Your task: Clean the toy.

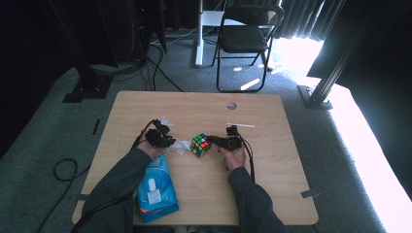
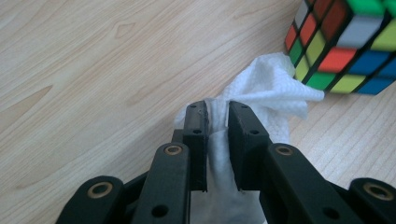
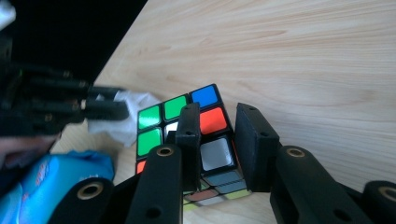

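Wood table (image 1: 272, 194) carries everything in the high view: the puzzle cube (image 1: 200, 144) sits near its middle, the left gripper (image 1: 167, 141) just at the cube's nine o'clock with a white wipe (image 1: 180, 146) between them, and the right gripper (image 1: 214, 141) at the cube's three o'clock, touching it. A blue wipe packet (image 1: 155, 190) lies at the seven o'clock of the cube, partly under the left sleeve, and a black folding chair (image 1: 248, 36) stands beyond the table at twelve o'clock. From the left gripper view, the jaws are clamped on the wipe (image 2: 261, 100), which bunches up between them and spreads toward the cube (image 2: 343, 44) at two o'clock, its far edge touching the cube's lower corner. From the right gripper view, the jaws stand around a corner of the cube (image 3: 205, 135), one on the top face and one along the side; I cannot tell whether they press on it. At nine o'clock are the left gripper (image 3: 122, 102) and wipe (image 3: 126, 116), with the packet (image 3: 56, 182) at eight o'clock.
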Motion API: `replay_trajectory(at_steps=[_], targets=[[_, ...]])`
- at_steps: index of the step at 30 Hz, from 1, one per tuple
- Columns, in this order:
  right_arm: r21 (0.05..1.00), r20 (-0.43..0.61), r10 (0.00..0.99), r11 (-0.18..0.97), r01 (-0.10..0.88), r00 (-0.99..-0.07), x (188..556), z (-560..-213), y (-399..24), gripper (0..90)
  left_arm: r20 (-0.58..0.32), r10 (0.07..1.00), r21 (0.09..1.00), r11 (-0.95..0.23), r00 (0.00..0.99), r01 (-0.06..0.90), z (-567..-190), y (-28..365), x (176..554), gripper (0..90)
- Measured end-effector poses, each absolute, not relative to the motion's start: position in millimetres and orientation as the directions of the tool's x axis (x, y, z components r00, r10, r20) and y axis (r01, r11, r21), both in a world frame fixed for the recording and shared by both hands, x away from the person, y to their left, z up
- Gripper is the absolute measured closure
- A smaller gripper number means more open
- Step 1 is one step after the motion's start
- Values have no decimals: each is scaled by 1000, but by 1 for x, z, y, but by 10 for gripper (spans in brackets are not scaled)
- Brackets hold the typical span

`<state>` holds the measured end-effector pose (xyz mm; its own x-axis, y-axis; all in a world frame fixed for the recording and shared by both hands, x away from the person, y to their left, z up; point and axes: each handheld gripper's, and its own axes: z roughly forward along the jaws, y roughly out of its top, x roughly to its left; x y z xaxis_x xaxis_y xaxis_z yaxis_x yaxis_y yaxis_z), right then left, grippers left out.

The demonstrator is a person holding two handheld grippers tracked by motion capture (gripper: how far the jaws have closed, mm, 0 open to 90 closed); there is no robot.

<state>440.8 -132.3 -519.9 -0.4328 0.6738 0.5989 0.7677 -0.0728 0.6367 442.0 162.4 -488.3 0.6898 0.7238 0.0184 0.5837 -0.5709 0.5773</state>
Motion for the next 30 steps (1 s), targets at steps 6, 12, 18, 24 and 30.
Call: replay_trajectory(at_steps=[6, 12, 18, 24, 30], targets=[[651, 476, 789, -19, 759, -388, 439, -523, -144, 780, 18, 724, 576, -571, 689, 585, -488, 163, 443, 776], [767, 311, 809, 96, 635, -498, 427, -510, -144, 491, 19, 720, 576, -575, 694, 581, -488, 161, 443, 769], [799, 168, 726, 296, 524, -667, 430, -503, -130, 272, 16, 713, 578, -579, 701, 576, -487, 159, 442, 754], [789, 32, 648, 451, 417, -761, 437, -505, -111, 179, 9, 704, 568, -588, 710, 575, -489, 158, 442, 727], [760, 27, 599, 507, 406, -800, 446, -513, -102, 166, -16, 682, 545, -607, 731, 579, -491, 154, 444, 634]])
